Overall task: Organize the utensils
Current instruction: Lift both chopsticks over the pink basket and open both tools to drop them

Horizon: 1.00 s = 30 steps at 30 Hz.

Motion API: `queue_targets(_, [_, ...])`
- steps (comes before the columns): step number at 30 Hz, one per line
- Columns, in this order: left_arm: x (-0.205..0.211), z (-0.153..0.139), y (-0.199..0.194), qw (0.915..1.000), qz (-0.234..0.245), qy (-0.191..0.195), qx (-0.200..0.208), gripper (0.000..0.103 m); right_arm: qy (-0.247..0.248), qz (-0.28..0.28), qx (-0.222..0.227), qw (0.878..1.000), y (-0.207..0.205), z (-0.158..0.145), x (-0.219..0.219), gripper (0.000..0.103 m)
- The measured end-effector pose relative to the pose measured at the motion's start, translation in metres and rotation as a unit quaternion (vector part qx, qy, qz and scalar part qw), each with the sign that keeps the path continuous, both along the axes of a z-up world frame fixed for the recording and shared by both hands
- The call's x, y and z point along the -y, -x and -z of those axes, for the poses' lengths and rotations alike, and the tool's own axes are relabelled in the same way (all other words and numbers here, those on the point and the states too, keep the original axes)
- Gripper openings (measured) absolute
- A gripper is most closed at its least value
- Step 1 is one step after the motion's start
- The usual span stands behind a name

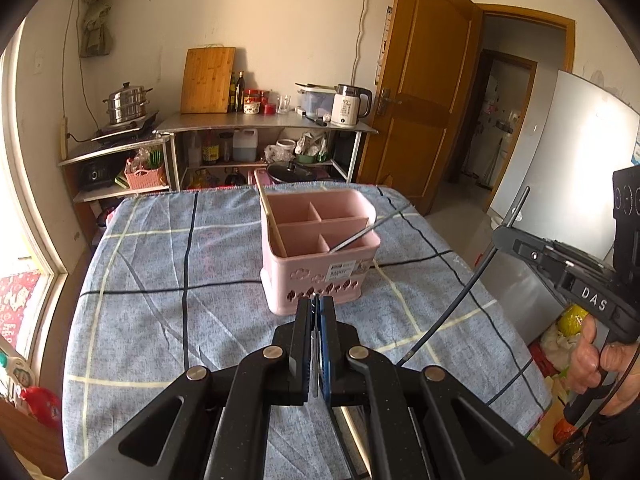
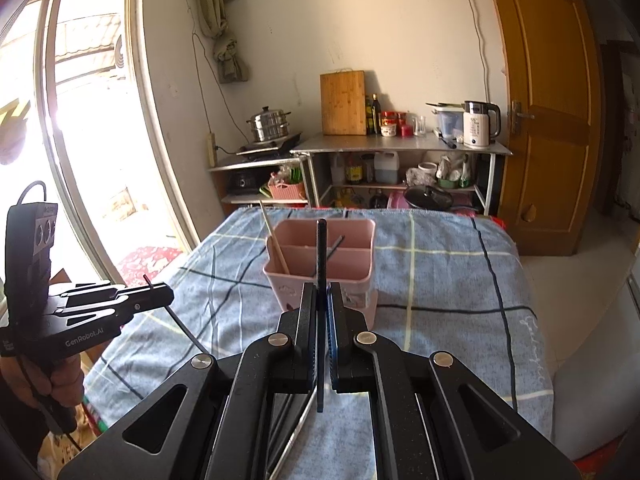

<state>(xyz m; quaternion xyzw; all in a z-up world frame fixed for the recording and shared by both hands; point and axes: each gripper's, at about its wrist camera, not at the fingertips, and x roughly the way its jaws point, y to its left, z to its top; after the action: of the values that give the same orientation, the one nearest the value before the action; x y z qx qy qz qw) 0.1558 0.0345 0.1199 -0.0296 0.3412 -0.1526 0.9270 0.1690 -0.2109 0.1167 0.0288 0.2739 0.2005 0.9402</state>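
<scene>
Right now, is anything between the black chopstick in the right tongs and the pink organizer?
Nothing visible. Only bare tablecloth lies between the right tongs, shut on the black chopstick, and the pink organizer. Inside, a wooden chopstick leans at the left and a grey chopstick at the right; other cells look free.

A pink caddy [image 1: 320,248] stands on a blue-grey cloth [image 1: 160,280] checked with black and pale yellow lines. Far behind, the door [image 1: 424,80] is orange-brown and the kettle [image 1: 350,106] white.
</scene>
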Motion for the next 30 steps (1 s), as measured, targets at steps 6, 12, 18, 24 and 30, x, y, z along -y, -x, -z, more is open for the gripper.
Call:
queue_targets(6, [0.000,-0.030,-0.021,0.9997,-0.001,0.006,0.023,0.003,-0.016,-0.003,0.022,1.000,-0.015,-0.022,-0.009,0.005])
queue_targets(12, [-0.005,-0.060,-0.050,0.9989,-0.011,0.018,0.043,0.003,-0.041,0.000,0.041,0.998,-0.038,-0.044,-0.016,0.005])
queue_targets(18, [-0.006,-0.080,-0.077,0.9978,-0.021,0.019,0.061,0.003,-0.055,0.003,0.054,0.997,-0.063,-0.059,-0.023,0.005])
queue_targets(24, [-0.004,-0.078,-0.106,0.9980,-0.028,0.013,0.056,0.003,-0.066,0.012,0.058,0.996,-0.085,-0.060,-0.029,0.005])
queue_targets(30, [-0.002,-0.057,-0.130,0.9987,-0.033,0.015,0.036,0.003,-0.070,0.020,0.047,0.996,-0.105,-0.049,-0.034,0.005])
